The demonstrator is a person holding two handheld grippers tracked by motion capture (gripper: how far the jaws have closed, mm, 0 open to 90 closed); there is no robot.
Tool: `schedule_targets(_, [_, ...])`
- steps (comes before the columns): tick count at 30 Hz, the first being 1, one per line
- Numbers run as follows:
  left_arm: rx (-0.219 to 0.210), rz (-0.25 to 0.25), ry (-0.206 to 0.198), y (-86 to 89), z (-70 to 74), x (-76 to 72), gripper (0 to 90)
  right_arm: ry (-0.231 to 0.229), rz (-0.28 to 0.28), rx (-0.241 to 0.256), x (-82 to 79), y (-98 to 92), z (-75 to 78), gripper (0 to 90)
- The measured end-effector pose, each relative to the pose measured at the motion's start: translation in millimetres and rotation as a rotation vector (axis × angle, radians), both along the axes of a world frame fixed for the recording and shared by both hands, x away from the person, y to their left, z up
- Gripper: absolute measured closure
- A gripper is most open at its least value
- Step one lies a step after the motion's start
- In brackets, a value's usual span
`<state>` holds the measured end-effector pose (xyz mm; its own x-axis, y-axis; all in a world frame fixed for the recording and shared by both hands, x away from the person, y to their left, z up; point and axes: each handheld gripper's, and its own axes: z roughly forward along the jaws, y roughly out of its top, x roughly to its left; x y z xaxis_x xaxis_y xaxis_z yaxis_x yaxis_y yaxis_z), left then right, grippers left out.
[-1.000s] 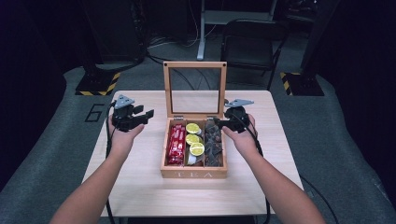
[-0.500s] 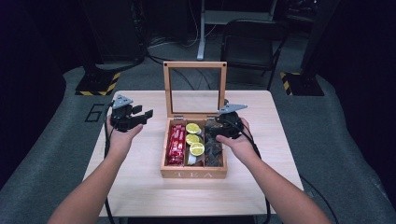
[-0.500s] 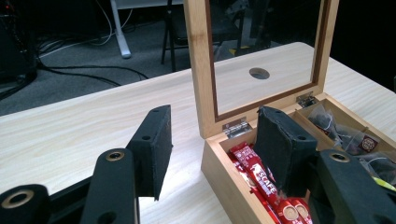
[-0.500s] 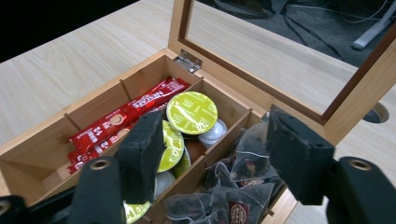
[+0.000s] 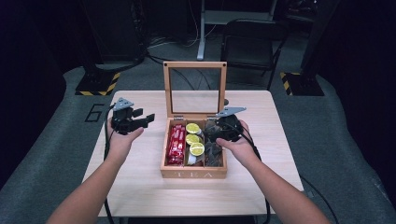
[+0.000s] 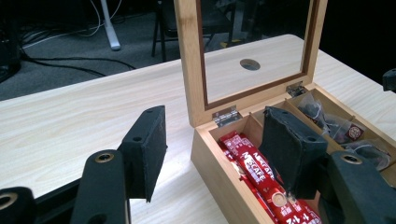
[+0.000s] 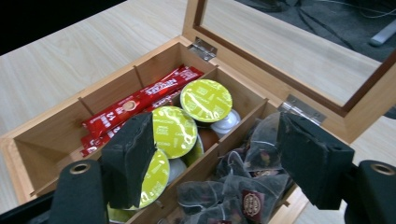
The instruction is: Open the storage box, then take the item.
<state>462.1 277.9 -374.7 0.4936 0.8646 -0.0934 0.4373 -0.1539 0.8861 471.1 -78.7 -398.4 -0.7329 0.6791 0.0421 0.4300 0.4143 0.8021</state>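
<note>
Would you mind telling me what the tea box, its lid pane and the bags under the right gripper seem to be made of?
The tea box looks like pale wood, matt, with visible grain and metal hinges. The lid pane seems to be clear glass or acrylic: the table shows through it. The bags look like sheer mesh or thin clear film, their dark contents showing through; which one is hard to tell. The right gripper hangs open above them.

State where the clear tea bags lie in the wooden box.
The tea bags fill the right compartment of the box, beside the green-lidded capsules, under the right tongs.
</note>
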Motion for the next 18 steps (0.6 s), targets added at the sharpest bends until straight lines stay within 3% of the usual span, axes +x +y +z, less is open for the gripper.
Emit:
schedule_targets(9, [0.008, -0.011, -0.004, 0.6, 0.2, -1.8, 40.4, -0.008, 0.023, -0.001, -4.0, 4.9, -2.8, 26.2])
schedule_targets(12, [0.004, -0.016, -0.005, -0.1, -1.3, -3.9, 40.3, -0.012, 0.044, -0.030, -6.2, 8.6, -7.5, 25.6])
schedule_targets(18, [0.005, -0.027, -0.001, -0.6, -2.2, -6.5, 40.3, -0.001, 0.072, -0.041, -9.6, 14.4, -14.4, 29.4])
